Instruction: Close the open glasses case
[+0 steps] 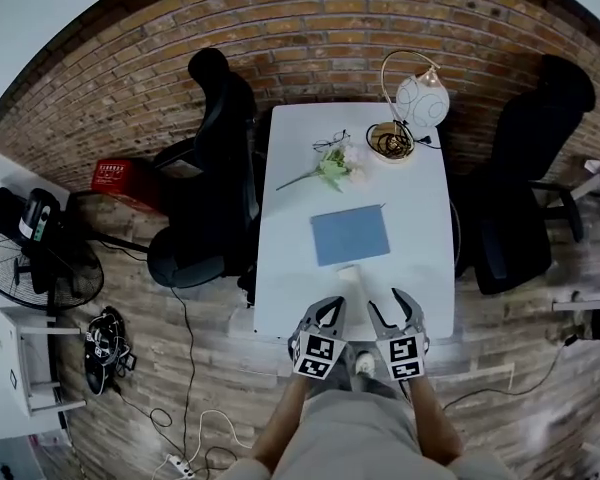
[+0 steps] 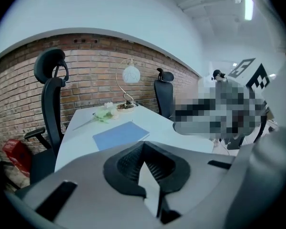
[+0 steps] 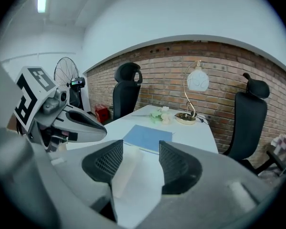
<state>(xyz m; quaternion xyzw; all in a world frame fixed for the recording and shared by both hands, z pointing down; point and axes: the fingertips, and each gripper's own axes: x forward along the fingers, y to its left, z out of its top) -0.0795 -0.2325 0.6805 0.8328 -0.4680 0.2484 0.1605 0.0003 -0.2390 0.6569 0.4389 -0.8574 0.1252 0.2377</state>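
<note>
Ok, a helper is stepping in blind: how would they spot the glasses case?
Start at the long white table. At its near end, just this side of the blue notebook, lies the glasses case: a narrow cream oblong, almost the table's own colour.

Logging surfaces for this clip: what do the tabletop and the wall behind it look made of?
Tabletop: smooth, plain white with no grain, likely laminate or painted board; which one is unclear. Wall: rough red-brown brick, shown by staggered courses and pale mortar lines.

Blue notebook (image 1: 350,235), white table (image 1: 425,203), black chair (image 1: 215,158).
</note>
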